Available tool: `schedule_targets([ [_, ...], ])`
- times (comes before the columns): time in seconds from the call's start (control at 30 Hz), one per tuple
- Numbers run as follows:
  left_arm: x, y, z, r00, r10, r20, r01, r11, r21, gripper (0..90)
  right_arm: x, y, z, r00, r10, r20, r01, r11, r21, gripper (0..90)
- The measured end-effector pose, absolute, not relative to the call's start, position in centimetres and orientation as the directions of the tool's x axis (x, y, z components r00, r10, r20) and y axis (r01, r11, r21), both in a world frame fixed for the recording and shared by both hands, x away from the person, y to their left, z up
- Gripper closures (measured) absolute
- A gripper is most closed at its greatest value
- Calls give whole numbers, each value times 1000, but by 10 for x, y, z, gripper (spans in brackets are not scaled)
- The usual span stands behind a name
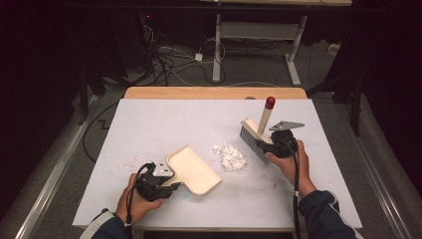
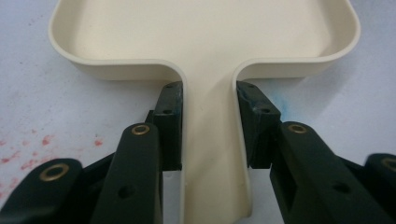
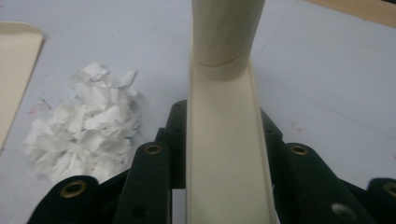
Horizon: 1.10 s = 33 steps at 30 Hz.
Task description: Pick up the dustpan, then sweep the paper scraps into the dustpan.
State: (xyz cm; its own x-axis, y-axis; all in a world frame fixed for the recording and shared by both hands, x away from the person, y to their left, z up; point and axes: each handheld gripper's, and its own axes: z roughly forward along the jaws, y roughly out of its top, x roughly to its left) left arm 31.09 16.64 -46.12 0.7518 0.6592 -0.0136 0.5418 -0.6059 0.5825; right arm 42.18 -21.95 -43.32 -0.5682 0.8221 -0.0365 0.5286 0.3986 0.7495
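Dustpan (image 2: 205, 37) front edge cut off

My count of what's on the table.

I count one cream dustpan (image 1: 193, 170), also seen in the left gripper view (image 2: 205, 32), and one brush (image 1: 257, 135) with a single red-tipped handle, whose cream back fills the middle of the right gripper view (image 3: 226, 140). There is one heap of white paper scraps (image 1: 229, 156), seen again in the right gripper view (image 3: 86, 130); the scraps in it are too many and too small for me to count. I see two grippers, the left gripper (image 1: 166, 183) and the right gripper (image 1: 271, 148), each in one of two hands. One white table (image 1: 164, 119) carries it all, marked with one scatter of reddish specks (image 1: 128, 162).
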Motion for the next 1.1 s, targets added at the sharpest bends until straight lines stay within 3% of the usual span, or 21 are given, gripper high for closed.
schedule_targets([
  [0.17, 314, 163, -463, 762, 648, -10, 534, -620, 575, 637, 430, -218, -429, -584, 811, -46, 543, 432, 720, 679],
  [0.5, 314, 162, -464, 761, 649, -6, 535, -622, 572, 637, 430, -218, -433, -609, 793, 18, 526, 386, 758, 679],
  [1.1, 314, 161, -466, 759, 651, -13, 542, -620, 568, 637, 422, -198, -437, -564, 824, -54, 431, 349, 832, 680],
])
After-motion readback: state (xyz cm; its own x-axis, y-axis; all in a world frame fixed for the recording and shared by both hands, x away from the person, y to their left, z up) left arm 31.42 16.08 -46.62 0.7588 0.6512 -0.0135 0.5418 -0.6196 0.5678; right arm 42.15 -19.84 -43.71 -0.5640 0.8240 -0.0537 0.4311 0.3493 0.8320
